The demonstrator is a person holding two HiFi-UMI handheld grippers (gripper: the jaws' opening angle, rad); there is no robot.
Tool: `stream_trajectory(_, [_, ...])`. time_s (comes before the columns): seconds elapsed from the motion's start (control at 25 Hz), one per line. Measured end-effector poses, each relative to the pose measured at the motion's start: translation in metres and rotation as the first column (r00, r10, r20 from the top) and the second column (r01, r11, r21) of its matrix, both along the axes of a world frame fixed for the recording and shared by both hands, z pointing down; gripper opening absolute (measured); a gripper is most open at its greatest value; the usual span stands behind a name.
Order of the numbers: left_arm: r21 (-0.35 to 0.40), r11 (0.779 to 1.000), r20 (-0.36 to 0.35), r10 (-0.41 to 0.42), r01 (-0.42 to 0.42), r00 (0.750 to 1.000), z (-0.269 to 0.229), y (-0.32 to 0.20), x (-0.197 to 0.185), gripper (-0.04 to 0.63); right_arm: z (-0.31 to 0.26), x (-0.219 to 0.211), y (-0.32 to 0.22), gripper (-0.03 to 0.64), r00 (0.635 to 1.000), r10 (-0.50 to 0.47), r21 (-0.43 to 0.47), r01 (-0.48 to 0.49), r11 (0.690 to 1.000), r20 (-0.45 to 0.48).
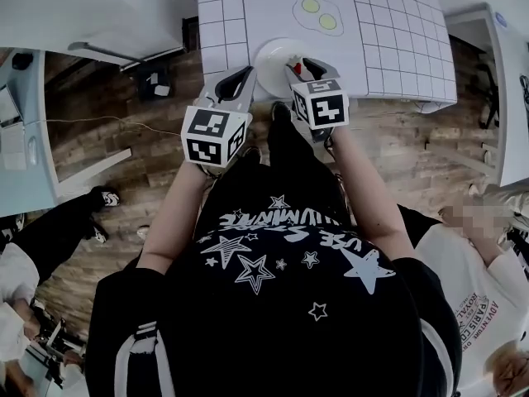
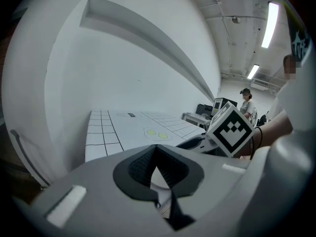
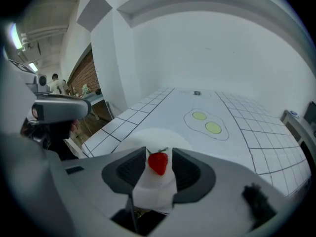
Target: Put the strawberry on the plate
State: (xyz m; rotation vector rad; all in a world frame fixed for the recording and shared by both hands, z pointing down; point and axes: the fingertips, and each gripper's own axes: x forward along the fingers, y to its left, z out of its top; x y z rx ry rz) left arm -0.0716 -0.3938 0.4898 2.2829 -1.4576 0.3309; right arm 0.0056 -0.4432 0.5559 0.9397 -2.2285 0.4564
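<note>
A small red strawberry [image 3: 158, 163] sits over the near part of the white plate [image 3: 148, 137], between the two pads of my right gripper [image 3: 159, 158]. A sliver of space shows beside the berry, so the pads do not press it and that gripper is open. From the head view the strawberry [image 1: 297, 67] is at the right edge of the plate [image 1: 271, 56], with the right gripper [image 1: 302, 67] around it. My left gripper [image 1: 240, 79] hovers at the plate's left rim; its pads meet at the tips [image 2: 157, 149] with nothing between them.
The plate stands at the near edge of a white table [image 1: 380, 31] marked with a grid and a printed outline holding two yellow circles [image 1: 319, 12]. Other tables stand left [image 1: 25, 139] and right [image 1: 508, 81]. Bystanders are near the wooden floor [image 1: 413, 151].
</note>
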Motion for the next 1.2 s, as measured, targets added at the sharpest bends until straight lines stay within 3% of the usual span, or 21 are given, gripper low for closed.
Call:
stream_trajectory(0.36, [0.048,0.999,-0.011,-0.023,0.024,1.0,-0.022,0.026,-0.01,0.008,-0.04,0.017,0.021,0.16,0.994,0.068,0.074,-0.074,0.994,0.086])
stream_trajectory(0.6, [0.115,0.993,-0.018,0.015,-0.012,1.0,-0.043,0.042,-0.011,0.008,-0.079,0.021,0.038,0.158,0.98,0.124,0.159,-0.149,0.976,0.157])
stream_trajectory(0.76, [0.133,0.991,-0.034,0.03,-0.025,0.999,-0.048,0.056,-0.012,0.008,-0.093,0.026,0.064,0.083,0.972,0.151,0.189,-0.185,0.964,0.181])
stream_trajectory(1.2, [0.158,0.983,-0.04,0.099,-0.092,0.994,-0.057,0.087,0.008,0.008,-0.114,0.042,0.113,0.029,0.948,0.193,0.18,-0.242,0.953,0.251])
